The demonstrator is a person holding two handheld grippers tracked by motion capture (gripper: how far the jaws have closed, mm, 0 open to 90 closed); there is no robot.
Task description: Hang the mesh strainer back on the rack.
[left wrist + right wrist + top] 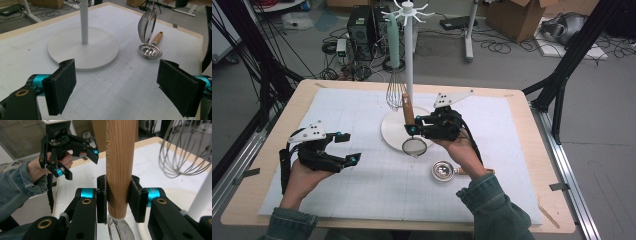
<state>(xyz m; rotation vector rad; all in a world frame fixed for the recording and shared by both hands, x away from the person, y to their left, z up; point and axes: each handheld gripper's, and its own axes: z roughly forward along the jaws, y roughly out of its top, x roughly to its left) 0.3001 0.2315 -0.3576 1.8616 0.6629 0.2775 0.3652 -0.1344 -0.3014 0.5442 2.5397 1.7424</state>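
Gripping the wooden handle (pixel 119 167) of a mesh strainer (pixel 414 146), right claw (pixel 416 125) clenched, both pads pressed against opposite sides of the handle just above its metal collar. Handle held upright, mesh bowl hanging below the jaws, over the front edge of the round white base (pixel 394 131) of the hanger stand (pixel 408 55). In the left gripper view, strainer bowl (pixel 147 25) seen tilted on edge, above and just behind a second utensil.

Resting flat on the white gridded mat (pixel 362 185): a small metal sieve (pixel 443 171) with a wooden handle, near the right forearm, well apart from the stand base.

Hanging from the stand top: a wire whisk (pixel 395 92) with a pale green handle, beside the pole; whisk wires (pixel 185 150) visible close to the gripped handle in the right gripper view.

Left claw (pixel 346 148) released, jaws spread wide, nothing between the pads (pixel 62 85). Held above the mat at the left side of the table (pixel 272 145), well apart from the strainer and the stand. Left hand (pixel 302 175) wrapped around the grip, denim sleeve (pixel 287 225) at the table's near edge.
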